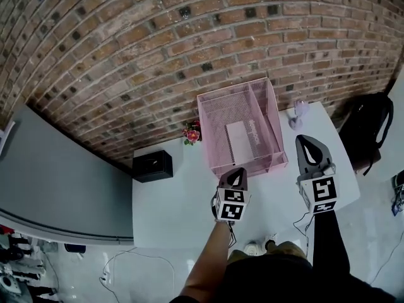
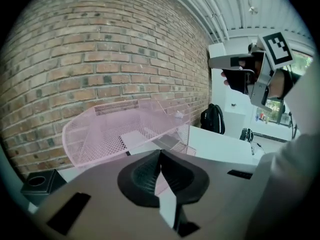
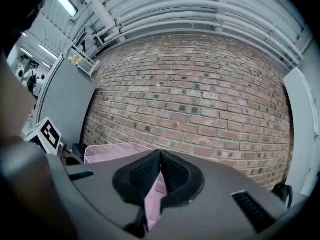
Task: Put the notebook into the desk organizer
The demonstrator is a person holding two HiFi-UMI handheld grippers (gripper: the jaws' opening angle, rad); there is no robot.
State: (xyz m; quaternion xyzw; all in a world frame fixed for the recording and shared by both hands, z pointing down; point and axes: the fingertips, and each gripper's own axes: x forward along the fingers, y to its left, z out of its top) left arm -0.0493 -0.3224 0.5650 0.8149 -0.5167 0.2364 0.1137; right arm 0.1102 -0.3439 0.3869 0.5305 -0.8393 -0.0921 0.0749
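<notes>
The pink mesh desk organizer (image 1: pixel 218 109) stands on the white table (image 1: pixel 170 213) against the brick wall. A pale grey notebook (image 1: pixel 240 141) lies flat inside its large compartment, and it also shows through the mesh as the notebook (image 2: pixel 135 139) in the left gripper view. My left gripper (image 1: pixel 238 173) hangs just in front of the organizer's near rim, shut, with nothing between its pads (image 2: pixel 161 156). My right gripper (image 1: pixel 307 140) is to the right of the organizer, also shut and empty (image 3: pixel 160 158). The organizer (image 3: pixel 112 151) lies low and left of it.
A black box (image 1: pixel 152 165) sits at the table's back left, with small red flowers (image 1: pixel 191 132) beside the organizer. A small purple object (image 1: pixel 301 113) stands at the back right. A black backpack (image 1: pixel 369 128) rests beyond the table's right edge. Cables lie on the floor (image 1: pixel 126 264).
</notes>
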